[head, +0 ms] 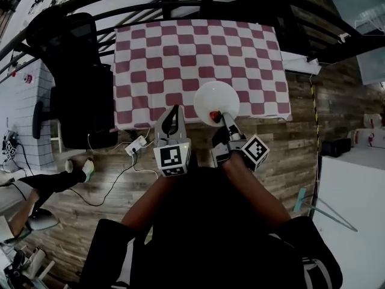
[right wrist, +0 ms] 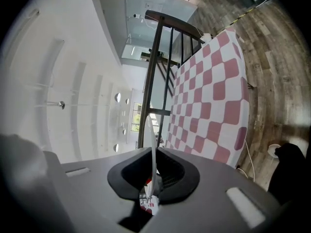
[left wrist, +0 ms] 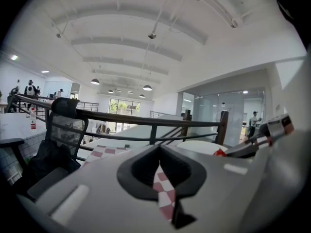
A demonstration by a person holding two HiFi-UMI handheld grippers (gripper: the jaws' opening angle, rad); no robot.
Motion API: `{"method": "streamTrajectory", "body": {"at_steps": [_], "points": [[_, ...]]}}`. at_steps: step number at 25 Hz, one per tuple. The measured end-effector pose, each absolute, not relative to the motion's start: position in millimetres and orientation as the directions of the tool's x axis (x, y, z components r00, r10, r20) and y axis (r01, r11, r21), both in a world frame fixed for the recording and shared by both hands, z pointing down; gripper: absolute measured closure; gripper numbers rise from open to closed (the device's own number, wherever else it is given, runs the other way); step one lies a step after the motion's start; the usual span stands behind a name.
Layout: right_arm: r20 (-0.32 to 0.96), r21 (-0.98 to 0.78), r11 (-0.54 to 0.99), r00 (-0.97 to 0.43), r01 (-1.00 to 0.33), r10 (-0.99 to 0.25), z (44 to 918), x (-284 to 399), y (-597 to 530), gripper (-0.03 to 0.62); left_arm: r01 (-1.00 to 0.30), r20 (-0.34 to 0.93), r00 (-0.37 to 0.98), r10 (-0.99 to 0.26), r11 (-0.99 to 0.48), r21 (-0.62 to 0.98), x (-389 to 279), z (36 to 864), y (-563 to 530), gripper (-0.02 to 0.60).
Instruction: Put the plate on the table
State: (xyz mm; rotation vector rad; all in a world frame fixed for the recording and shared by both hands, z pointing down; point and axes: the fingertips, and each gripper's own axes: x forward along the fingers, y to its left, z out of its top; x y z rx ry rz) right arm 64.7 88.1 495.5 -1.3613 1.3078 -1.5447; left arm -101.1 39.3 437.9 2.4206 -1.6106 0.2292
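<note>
Over on the left a black office chair stands beside the table's left edge, its lower half lost in shadow. The left gripper hangs at the near edge of the checked table, jaws a narrow slit apart with only cloth showing through. Next along, the plate, plain white, is over the table's near edge. Whether it touches the cloth I can't make out. The right gripper is clamped on its near rim, and a small red spot there is too tiny to identify. Dark railings cut across the table's far side
</note>
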Motion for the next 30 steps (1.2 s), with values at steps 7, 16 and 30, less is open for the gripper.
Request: {"method": "streamTrajectory", "body": {"at_steps": [7,16,30], "points": [[0.299,-0.952,-0.277,-0.207,-0.130,-0.931,495,54,62,0.576,-0.911,0.231,0.413,-0.881,-0.399,0.107,-110,438,14,0.572],[0.306,-0.950,-0.279,-0.240,-0.141,-0.921,493,32,46,0.576,-0.944,0.219,0.327,-0.919,-0.310,0.110,-152,434,10,0.572],[0.301,-0.953,-0.278,-0.290,-0.120,-0.908,505,15,36,0.576,-0.940,0.200,0.339,-0.919,-0.323,0.108,-148,432,23,0.572]]}}
